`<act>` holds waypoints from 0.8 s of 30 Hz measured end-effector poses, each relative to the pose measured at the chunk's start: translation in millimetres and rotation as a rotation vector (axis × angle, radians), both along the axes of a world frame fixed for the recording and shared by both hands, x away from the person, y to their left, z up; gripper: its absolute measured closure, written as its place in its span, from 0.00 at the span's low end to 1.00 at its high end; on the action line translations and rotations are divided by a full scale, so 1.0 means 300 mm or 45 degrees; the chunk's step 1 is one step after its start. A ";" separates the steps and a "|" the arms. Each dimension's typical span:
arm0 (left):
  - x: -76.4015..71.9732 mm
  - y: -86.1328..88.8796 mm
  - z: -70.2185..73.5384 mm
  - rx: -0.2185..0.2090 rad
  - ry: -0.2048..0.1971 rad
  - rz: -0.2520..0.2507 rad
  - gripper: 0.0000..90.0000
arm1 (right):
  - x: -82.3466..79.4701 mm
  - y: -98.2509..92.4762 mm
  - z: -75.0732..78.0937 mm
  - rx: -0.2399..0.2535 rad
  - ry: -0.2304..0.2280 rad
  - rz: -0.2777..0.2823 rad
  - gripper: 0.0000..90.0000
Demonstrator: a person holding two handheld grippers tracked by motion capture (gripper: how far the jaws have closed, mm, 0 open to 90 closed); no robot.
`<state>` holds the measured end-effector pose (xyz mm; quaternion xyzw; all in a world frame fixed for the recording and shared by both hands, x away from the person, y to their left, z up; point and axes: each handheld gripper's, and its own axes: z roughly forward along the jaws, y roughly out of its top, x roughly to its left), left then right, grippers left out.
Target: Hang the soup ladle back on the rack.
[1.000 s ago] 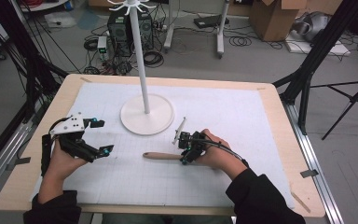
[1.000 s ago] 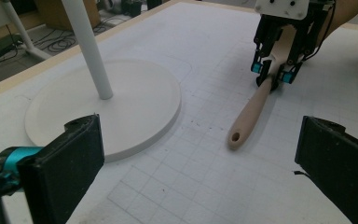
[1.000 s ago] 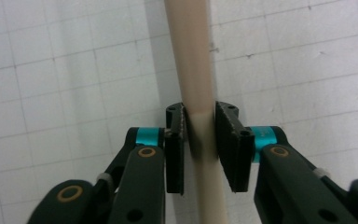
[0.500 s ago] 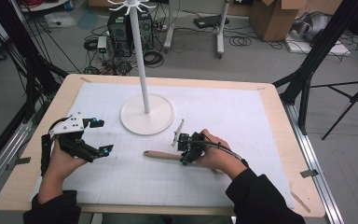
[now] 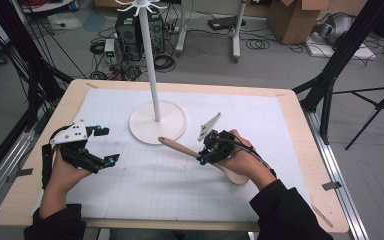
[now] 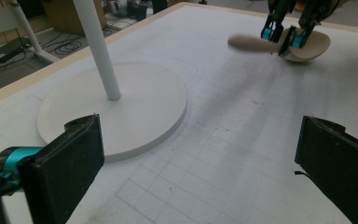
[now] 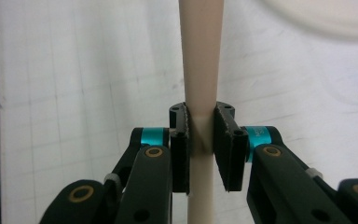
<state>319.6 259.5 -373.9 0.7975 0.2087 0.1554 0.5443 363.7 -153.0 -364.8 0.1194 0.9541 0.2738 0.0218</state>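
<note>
Right of centre in the high view, our right claw (image 5: 206, 151) is clenched on the handle of a pale wooden spoon (image 5: 180, 147), gripped mid-shaft, likely for balance, with its rounded bowl toward the lower right under our hand. Our left claw (image 5: 106, 145) hangs released and empty at the lower left of the table (image 5: 290, 107). Above centre, a smooth white stand (image 5: 157, 121) rises as a slim pole from a flat round base.

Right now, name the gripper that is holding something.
The right gripper: its jaws clamp the wooden spoon by the handle. The left gripper stands open.
</note>
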 end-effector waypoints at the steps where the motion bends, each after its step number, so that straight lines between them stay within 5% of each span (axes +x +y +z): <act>1: -0.001 0.001 0.001 0.000 -0.001 0.000 0.02 | 0.003 -0.012 0.014 0.041 -0.016 0.003 0.86; 7: -0.003 0.001 0.006 -0.004 -0.007 -0.001 0.02 | 0.010 -0.070 0.088 0.203 -0.042 -0.034 0.86; 24: -0.006 0.001 0.013 -0.005 -0.019 -0.003 0.02 | 0.061 -0.098 0.237 0.343 -0.074 -0.002 0.86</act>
